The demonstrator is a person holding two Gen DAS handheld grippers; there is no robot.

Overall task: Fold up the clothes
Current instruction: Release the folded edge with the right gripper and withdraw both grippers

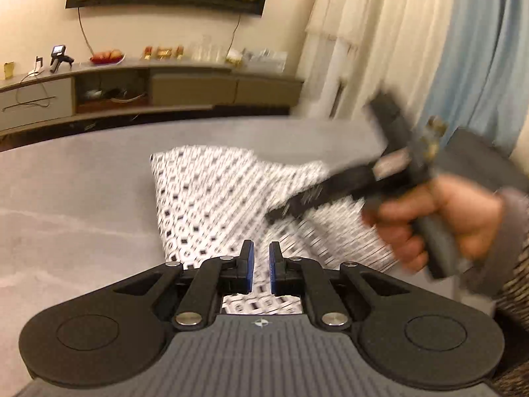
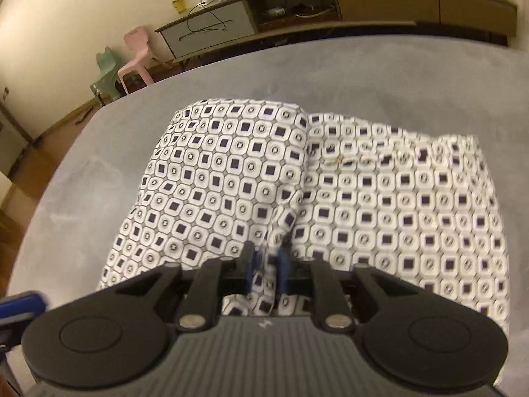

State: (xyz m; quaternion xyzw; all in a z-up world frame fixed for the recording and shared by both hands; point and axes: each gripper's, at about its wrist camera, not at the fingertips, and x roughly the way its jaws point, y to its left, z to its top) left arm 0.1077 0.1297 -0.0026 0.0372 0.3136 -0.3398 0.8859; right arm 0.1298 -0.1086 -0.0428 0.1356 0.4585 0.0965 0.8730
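Note:
A white garment [image 1: 215, 198] [image 2: 231, 172] printed with dark squares and rings lies folded on the grey table [image 1: 82, 182] [image 2: 396, 76]. One half overlaps the other along a middle ridge. My left gripper [image 1: 261, 258] hovers at the garment's near edge, its blue pads almost together with no cloth pinched between them. My right gripper [image 2: 267, 261] is over the near end of the ridge, and a strip of cloth runs up between its blurred pads. In the left wrist view the right gripper [image 1: 281, 213] is a blur in a person's hand [image 1: 429, 218], slanting down onto the cloth.
A long low sideboard [image 1: 148, 86] [image 2: 363, 0] with small items on it stands against the far wall. A pink chair [image 2: 139, 53] and a green chair [image 2: 105, 72] are beyond the table's left corner. Pale curtains [image 1: 396, 49] hang at the right.

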